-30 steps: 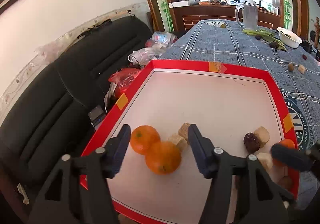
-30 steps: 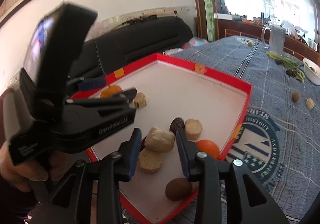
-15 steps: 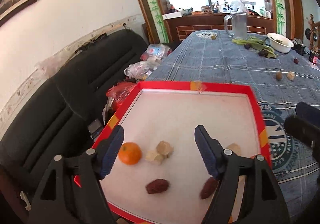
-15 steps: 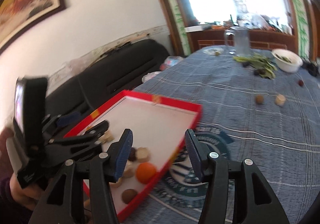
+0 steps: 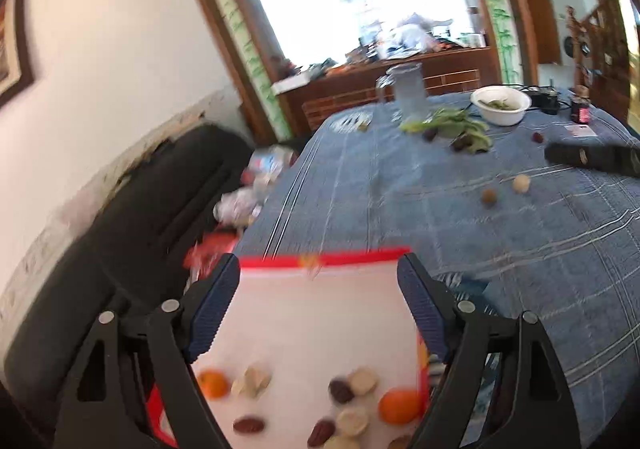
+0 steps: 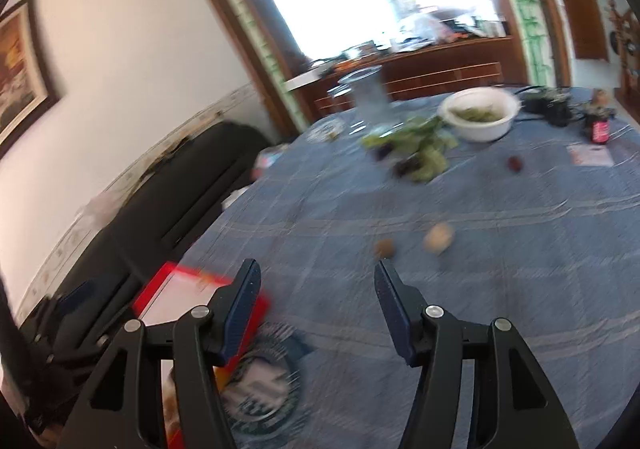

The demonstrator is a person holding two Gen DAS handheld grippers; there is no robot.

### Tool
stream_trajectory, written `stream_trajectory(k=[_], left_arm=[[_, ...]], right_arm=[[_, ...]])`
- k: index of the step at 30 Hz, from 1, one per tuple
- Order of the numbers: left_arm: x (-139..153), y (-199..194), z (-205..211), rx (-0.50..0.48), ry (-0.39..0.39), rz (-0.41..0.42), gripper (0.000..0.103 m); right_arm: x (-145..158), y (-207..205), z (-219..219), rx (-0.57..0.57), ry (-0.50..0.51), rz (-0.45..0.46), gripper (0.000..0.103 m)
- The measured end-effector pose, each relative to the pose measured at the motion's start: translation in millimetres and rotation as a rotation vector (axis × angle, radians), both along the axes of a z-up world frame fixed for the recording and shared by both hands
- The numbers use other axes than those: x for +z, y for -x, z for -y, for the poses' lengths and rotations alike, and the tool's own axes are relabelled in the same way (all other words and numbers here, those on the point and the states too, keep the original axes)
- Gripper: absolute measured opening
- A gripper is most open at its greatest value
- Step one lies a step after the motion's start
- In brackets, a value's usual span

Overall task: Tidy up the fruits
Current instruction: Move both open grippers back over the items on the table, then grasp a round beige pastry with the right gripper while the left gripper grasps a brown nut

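A red-rimmed white tray (image 5: 320, 261) lies at the near left of the blue cloth. In it are two oranges (image 5: 399, 405), dark dates (image 5: 249, 425) and pale round pieces (image 5: 362, 381). My left gripper (image 5: 318, 303) hangs above the tray, jaws opening, nothing between them. My right gripper (image 6: 316, 309) is over the bare cloth right of the tray (image 6: 182, 281), jaws opening and empty. Ahead of it lie a small brown fruit (image 6: 385, 247) and a pale piece (image 6: 439, 237). A dark date (image 6: 515, 163) lies farther off.
At the table's far end stand a glass jug (image 5: 408, 91), a white bowl (image 5: 501, 105) and green leaves (image 5: 452, 125) with dark fruits. A small can (image 6: 599, 131) stands at the far right. A black sofa (image 5: 120, 229) runs along the left.
Both grippers have lifted and drawn away from the fruit in the tray, and their jaws have spread. The right one has swung right, off the tray and over the cloth.
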State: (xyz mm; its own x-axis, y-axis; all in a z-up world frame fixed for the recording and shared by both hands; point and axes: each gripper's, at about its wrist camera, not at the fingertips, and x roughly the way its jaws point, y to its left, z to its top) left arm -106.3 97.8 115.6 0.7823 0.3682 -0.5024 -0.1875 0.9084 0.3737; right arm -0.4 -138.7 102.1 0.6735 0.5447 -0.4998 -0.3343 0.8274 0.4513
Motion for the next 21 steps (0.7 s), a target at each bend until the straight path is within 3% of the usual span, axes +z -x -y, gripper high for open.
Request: stream_trajectory(k=[5, 10, 12, 13, 16, 21], left_arm=[[8.2, -41.8, 24.7, -0.038, -0.082, -0.009, 0.082], [-6.2, -82.6, 42.8, -0.081, -0.073, -0.086, 0.083], [-19.0, -95.2, 53.0, -0.106, -0.097, -0.125, 0.083], [-27.0, -103.0, 58.5, -0.119, -0.109, -0.149, 0.083], [-44.1, -119.7, 69.2, -0.142, -0.091, -0.203, 0.083], [-59.7, -136.0, 80.6, -0.166, -0.044, -0.236, 0.083]], right_arm=[[4.2, -58.5, 52.7, -0.118, -0.088, -0.091, 0.059], [-45.0, -79.2, 72.6, -0.096, -0.231, -0.174, 0.059], [-62.4, -88.5, 64.3, -0.073, -0.188, -0.252, 0.059], [-66.2, -90.6, 57.4, -0.031, -0.162, -0.246, 0.055], [-71.4, -93.1, 43.9, -0.06, -0.07, -0.2, 0.055], [-87.9, -101.0, 20.4, -0.023, 0.001, -0.206, 0.055]])
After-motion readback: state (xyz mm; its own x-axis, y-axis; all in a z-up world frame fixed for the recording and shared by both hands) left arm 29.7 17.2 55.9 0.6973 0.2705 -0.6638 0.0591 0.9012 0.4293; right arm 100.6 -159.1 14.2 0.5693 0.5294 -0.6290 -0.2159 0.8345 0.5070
